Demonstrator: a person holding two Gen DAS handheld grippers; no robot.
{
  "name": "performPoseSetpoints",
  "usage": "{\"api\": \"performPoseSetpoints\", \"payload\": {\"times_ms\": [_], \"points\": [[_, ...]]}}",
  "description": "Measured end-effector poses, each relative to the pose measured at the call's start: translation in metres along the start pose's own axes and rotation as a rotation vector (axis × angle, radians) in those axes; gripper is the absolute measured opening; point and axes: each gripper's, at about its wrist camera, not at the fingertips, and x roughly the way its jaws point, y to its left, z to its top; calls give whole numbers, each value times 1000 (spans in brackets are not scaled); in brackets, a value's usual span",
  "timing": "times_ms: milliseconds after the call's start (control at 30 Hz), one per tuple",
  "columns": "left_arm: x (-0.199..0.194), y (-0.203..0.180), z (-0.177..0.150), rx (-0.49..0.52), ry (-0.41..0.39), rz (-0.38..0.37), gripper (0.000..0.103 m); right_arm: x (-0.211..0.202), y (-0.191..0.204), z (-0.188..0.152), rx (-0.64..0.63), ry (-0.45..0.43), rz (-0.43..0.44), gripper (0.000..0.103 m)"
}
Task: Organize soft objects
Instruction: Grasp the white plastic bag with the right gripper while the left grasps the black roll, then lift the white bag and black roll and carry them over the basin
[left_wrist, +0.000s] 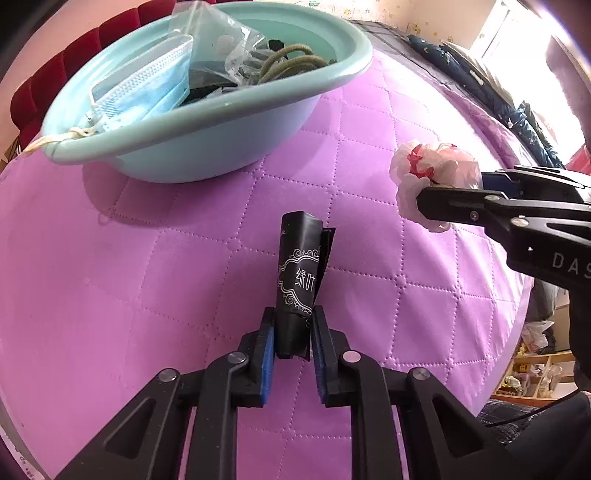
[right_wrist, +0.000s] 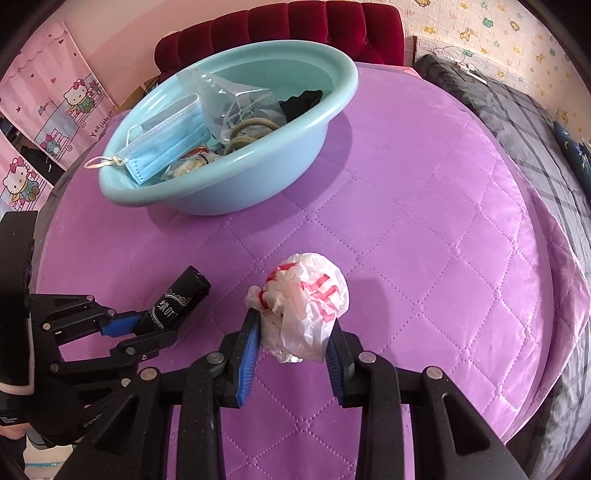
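My left gripper (left_wrist: 292, 328) is shut on a black soft packet with white lettering (left_wrist: 300, 266), held above the purple quilted mat (left_wrist: 184, 266); the packet also shows in the right wrist view (right_wrist: 177, 299). My right gripper (right_wrist: 293, 332) is shut on a crumpled white plastic bag with red print (right_wrist: 306, 299), which also shows in the left wrist view (left_wrist: 432, 173). A light blue basin (left_wrist: 207, 147) stands beyond both grippers and holds a blue face mask (left_wrist: 144, 88), a clear plastic bag (left_wrist: 218, 40), olive hair ties (left_wrist: 291, 62) and dark cloth.
The mat covers a round bed. A red padded headboard (right_wrist: 295, 26) stands behind the basin (right_wrist: 221, 184). Dark bedding (right_wrist: 517, 122) lies along the right edge. A pink cartoon curtain (right_wrist: 48, 110) hangs at the left.
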Motion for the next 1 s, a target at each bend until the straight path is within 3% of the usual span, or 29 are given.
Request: {"api": "performPoseSetpoints", "payload": {"times_ms": [333, 1000], "points": [[-33, 3, -30, -35, -30, -7, 18, -18, 8, -5, -21, -11, -12, 35], [-95, 26, -57, -134, -67, 6, 19, -54, 24, -17, -64, 17, -29, 35]]}}
